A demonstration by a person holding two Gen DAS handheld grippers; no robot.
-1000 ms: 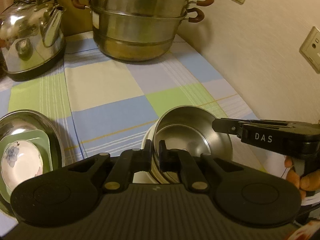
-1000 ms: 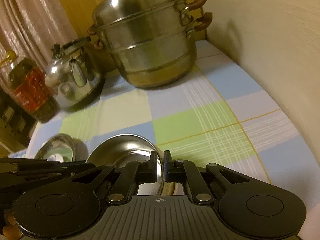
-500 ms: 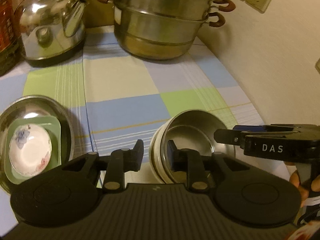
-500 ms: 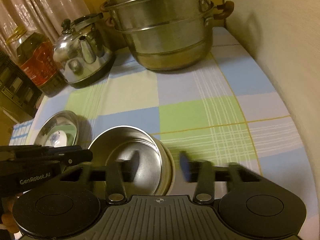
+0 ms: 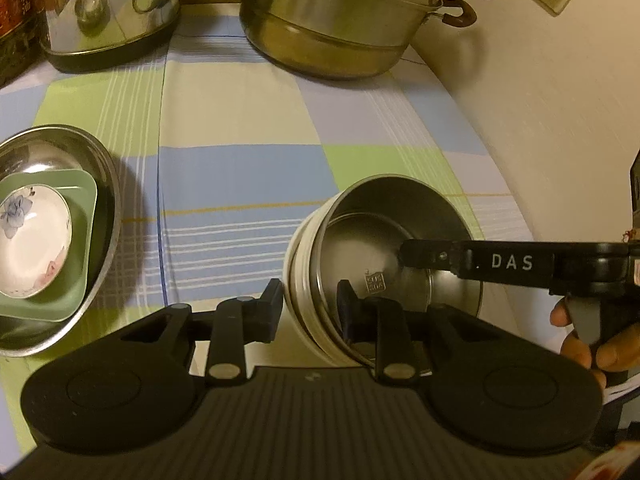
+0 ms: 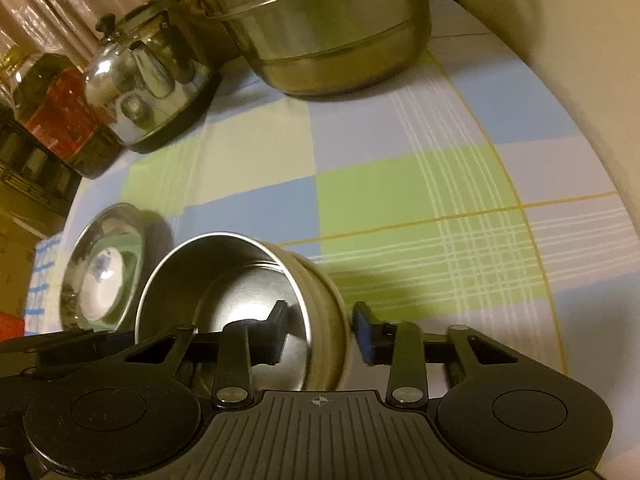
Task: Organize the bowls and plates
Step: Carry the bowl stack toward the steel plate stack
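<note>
A steel bowl [image 5: 384, 248] sits nested in a cream-sided bowl [image 5: 298, 280] on the checked cloth. My left gripper [image 5: 310, 300] is open and straddles the near-left rims, one finger inside, one outside. My right gripper [image 6: 322, 330] is open and straddles the right rims of the steel bowl [image 6: 240, 280] and the cream bowl [image 6: 326, 320]; it also shows in the left wrist view [image 5: 472, 258]. A stack at the left has a steel dish [image 5: 106, 176], a green square plate [image 5: 82, 236] and a white flowered bowl [image 5: 34, 240].
A large steel steamer pot [image 5: 340, 20] and a kettle [image 5: 108, 8] stand at the back. An oil bottle [image 6: 52, 108] stands at the back left. The wall [image 5: 540, 100] runs along the cloth's right side. The dish stack [image 6: 100, 268] lies left of the bowls.
Both grippers were shut on the bowl rims one second ago and have opened. The bowls now rest on the cloth. Both cameras have shifted slightly.
</note>
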